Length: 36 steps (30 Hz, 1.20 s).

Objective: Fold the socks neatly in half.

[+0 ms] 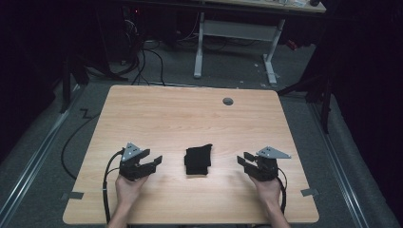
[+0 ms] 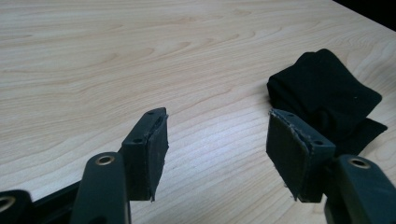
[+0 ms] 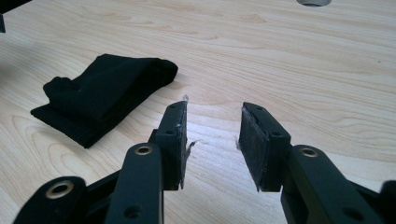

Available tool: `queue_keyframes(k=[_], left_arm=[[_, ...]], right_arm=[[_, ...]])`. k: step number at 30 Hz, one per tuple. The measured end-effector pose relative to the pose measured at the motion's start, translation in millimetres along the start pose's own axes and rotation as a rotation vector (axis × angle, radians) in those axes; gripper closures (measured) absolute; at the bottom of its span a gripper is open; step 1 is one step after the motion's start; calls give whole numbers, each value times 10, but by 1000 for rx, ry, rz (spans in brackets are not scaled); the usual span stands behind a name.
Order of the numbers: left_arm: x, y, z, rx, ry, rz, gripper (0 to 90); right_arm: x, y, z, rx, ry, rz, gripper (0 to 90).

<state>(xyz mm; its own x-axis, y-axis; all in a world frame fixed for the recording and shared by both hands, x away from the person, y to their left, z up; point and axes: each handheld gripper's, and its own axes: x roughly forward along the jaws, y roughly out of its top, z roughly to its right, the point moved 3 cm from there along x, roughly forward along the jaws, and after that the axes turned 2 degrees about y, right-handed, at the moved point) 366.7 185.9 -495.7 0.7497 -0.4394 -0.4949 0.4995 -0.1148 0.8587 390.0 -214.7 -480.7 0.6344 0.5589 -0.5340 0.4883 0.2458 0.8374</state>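
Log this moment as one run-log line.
left gripper: open, empty, left of cloth | right gripper: open, empty, right of cloth | black cloth: folded, on table between grippers, untouched

We see a table (image 1: 190, 109) of pale wood-grain with a smooth, faintly sheeny top. On it lies a matt black knitted cloth (image 1: 198, 160), soft and ribbed at its edge. The left gripper (image 2: 217, 140) and right gripper (image 3: 212, 135) look like matt black plastic with brass-coloured rivets; their pads (image 3: 254, 140) are rough and frayed. A grey plug (image 1: 228, 101) looks like plastic.
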Motion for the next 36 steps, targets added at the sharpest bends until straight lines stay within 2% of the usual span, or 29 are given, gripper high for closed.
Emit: queue_keyframes(k=[21, 28, 36], left_arm=[[3, -157, -186, -31, 59, -40, 390], [15, -200, -279, -56, 76, -53, 389], [24, -223, -343, -54, 105, -66, 388]], right_arm=[[-87, -184, 169, 36, -43, -20, 621], [-93, -228, 236, 49, -78, -21, 593], [-81, -276, 319, 52, -117, -36, 576]])
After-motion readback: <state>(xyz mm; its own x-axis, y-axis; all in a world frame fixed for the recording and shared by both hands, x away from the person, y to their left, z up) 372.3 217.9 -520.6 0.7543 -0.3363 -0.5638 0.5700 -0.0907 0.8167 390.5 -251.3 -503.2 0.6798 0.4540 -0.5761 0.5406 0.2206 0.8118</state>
